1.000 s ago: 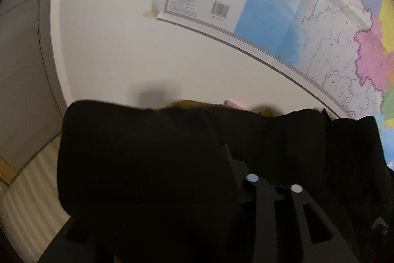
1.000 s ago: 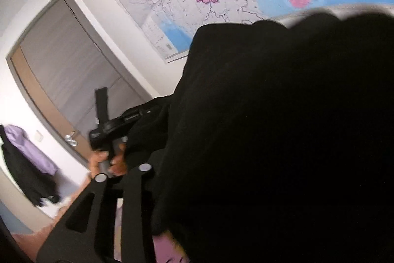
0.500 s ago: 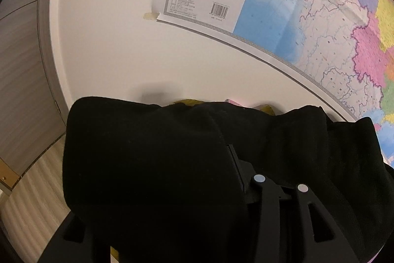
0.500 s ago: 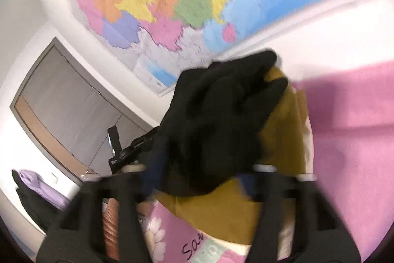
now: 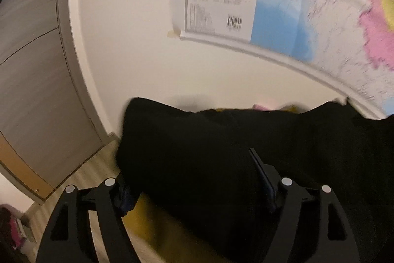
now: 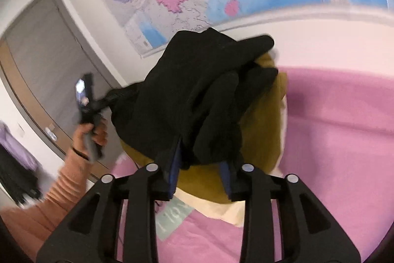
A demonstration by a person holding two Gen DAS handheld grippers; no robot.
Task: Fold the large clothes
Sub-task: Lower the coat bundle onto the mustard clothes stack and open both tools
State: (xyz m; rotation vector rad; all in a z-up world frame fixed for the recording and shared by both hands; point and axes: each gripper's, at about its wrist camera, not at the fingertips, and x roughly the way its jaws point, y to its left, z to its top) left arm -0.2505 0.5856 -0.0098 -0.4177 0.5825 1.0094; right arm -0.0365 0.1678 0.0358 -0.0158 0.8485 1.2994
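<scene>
My left gripper (image 5: 194,191) has just been opening wide, with the black garment (image 6: 197,100) lying loose between its fingers. I let go so the fold can rest on the yellow clothes (image 6: 261,134) on the pink bed (image 6: 339,139). My right gripper (image 6: 200,179) has just opened a little; its fingers sit beside the black edge, not squeezing it

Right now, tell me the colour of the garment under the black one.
Mustard yellow garment, clearest in the right wrist view.
</scene>
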